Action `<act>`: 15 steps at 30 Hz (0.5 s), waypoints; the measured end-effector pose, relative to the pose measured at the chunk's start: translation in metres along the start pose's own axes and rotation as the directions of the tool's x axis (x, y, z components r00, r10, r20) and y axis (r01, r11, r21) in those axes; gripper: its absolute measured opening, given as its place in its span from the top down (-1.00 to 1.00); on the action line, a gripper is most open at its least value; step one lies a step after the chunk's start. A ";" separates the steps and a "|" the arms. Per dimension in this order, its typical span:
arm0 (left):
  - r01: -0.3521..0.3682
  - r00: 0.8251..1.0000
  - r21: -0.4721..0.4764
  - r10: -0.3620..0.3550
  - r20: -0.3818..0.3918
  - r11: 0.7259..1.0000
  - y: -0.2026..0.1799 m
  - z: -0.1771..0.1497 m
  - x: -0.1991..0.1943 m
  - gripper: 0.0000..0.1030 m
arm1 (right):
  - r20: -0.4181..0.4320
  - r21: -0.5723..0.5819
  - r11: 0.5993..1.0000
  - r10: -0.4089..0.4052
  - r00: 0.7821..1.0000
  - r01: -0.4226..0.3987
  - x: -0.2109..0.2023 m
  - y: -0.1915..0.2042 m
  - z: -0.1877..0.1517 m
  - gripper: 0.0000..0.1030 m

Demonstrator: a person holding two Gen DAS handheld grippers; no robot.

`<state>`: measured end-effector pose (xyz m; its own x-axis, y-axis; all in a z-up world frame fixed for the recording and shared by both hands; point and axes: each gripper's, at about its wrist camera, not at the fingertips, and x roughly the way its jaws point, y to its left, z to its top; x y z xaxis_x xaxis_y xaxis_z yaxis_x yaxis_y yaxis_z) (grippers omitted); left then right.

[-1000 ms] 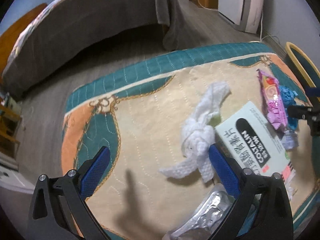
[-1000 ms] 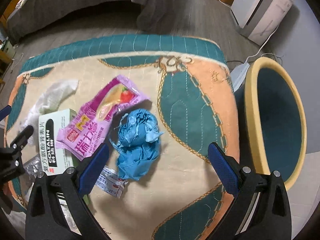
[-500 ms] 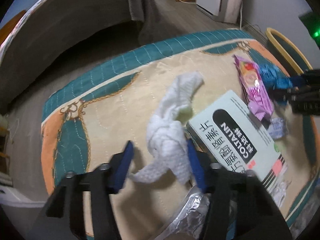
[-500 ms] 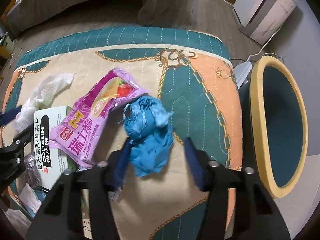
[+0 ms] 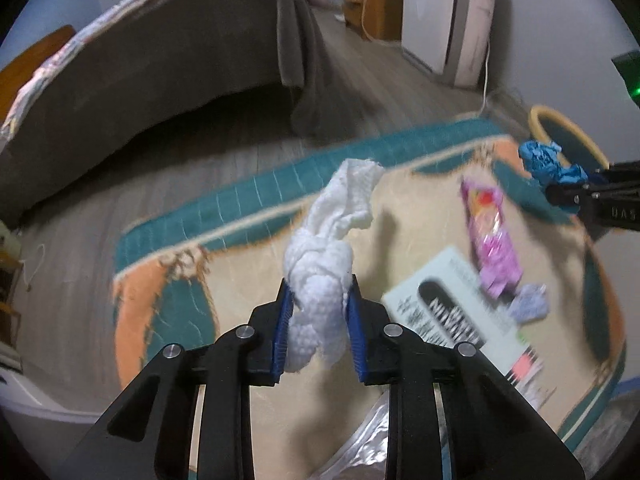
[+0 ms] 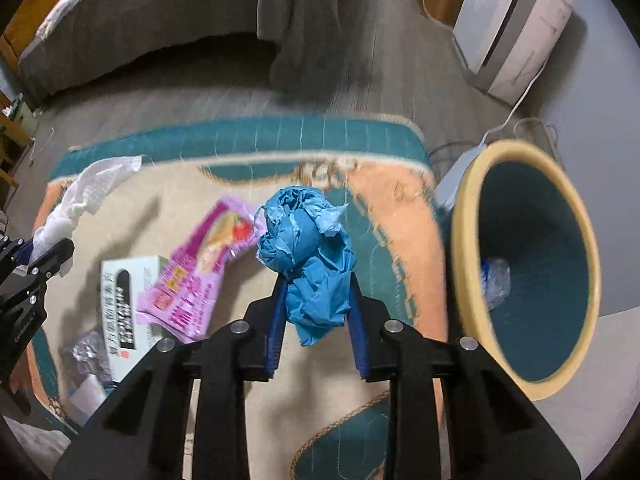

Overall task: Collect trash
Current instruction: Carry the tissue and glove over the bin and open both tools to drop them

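A knotted white tissue (image 5: 340, 216) hangs off the rug between the blue pads of my left gripper (image 5: 319, 292), whose jaws are closing and press on it. In the right wrist view a crumpled blue paper wad (image 6: 304, 232) is lifted between the pads of my right gripper (image 6: 317, 284), whose jaws are also closing on it. The yellow-rimmed, teal-lined bin (image 6: 464, 216) stands just right of the rug, with a crumpled clear plastic piece (image 6: 496, 280) inside. The left wrist view shows the blue wad (image 5: 548, 160) near the bin's rim (image 5: 538, 114).
On the patterned rug (image 6: 384, 208) lie a pink snack wrapper (image 6: 200, 276), a white medicine box (image 6: 124, 300) and foil scraps (image 6: 84, 352). A grey-covered bed (image 5: 160, 52) and a white appliance (image 6: 512, 24) with a cable stand beyond on the wooden floor.
Both grippers went from wide open to closed on their pieces. The white tissue and the blue wad have been lifted off the rug, and both views have tilted upward.
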<state>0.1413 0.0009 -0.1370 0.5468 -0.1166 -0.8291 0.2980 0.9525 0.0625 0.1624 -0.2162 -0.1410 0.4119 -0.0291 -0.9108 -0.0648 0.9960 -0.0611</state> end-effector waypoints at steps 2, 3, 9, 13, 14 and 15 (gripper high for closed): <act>0.003 0.999 -0.003 -0.002 0.035 1.000 -0.004 0.008 -0.012 0.47 | 0.021 0.003 1.000 0.005 1.000 -0.005 -0.012 0.000 0.001 0.47; 0.002 0.999 -0.002 -0.002 0.046 1.000 -0.006 0.010 -0.016 0.47 | 0.030 0.007 1.000 0.009 1.000 -0.010 -0.018 -0.001 0.001 0.47; 0.030 0.991 0.000 -0.029 0.134 1.000 -0.024 0.031 -0.048 0.47 | 0.101 0.046 0.999 0.023 0.995 -0.027 -0.061 -0.009 -0.005 0.47; 0.054 0.983 0.010 -0.055 0.176 0.998 -0.039 0.044 -0.063 0.47 | 0.156 0.067 0.998 0.007 0.988 -0.017 -0.087 -0.020 -0.003 0.47; 0.063 0.981 0.012 -0.064 0.185 0.998 -0.043 0.047 -0.067 0.47 | 0.165 0.072 0.997 0.004 0.986 -0.016 -0.092 -0.022 -0.003 0.47; 0.069 0.978 0.016 -0.071 0.195 0.997 -0.047 0.050 -0.070 0.47 | 0.177 0.079 0.997 0.002 0.984 -0.016 -0.098 -0.026 -0.003 0.47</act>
<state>0.1277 -0.0494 -0.0539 0.6661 -0.2366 -0.7073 0.3474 0.9376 0.0135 0.1205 -0.2396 -0.0512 0.5662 -0.0121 -0.8241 0.0006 0.9999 -0.0143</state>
